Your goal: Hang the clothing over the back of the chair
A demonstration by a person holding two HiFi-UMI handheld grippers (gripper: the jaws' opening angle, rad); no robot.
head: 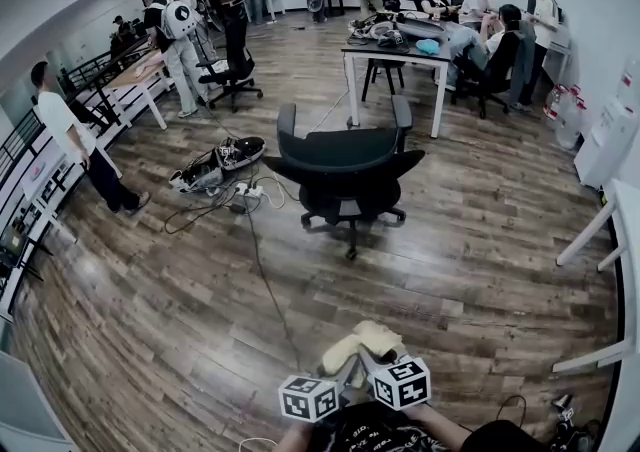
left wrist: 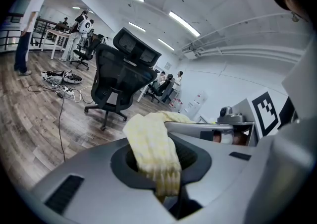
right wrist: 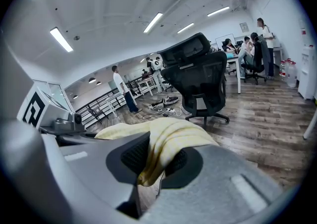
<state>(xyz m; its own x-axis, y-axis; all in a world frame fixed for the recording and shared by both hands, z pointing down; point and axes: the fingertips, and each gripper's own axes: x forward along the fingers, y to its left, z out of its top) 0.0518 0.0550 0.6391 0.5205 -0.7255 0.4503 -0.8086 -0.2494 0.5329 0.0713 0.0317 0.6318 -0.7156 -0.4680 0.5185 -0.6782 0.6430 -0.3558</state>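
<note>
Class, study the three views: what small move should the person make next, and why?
Probably step forward toward the chair with both grips kept shut. The left gripper and right gripper are each clamped on the yellow garment, but the chair stands well ahead, likely beyond reach.

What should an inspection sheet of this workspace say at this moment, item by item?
surface: wooden floor.
job's things: yellow clothing held up, not yet on the black office chair, which stands apart, ahead.
clutter: black-and-white gear on the floor left of the chair.
grippers: left gripper and right gripper both shut on the clothing.
cables: power strip and long cable across the floor.
surroundings: white table behind the chair, seated people, standing person at left.
</note>
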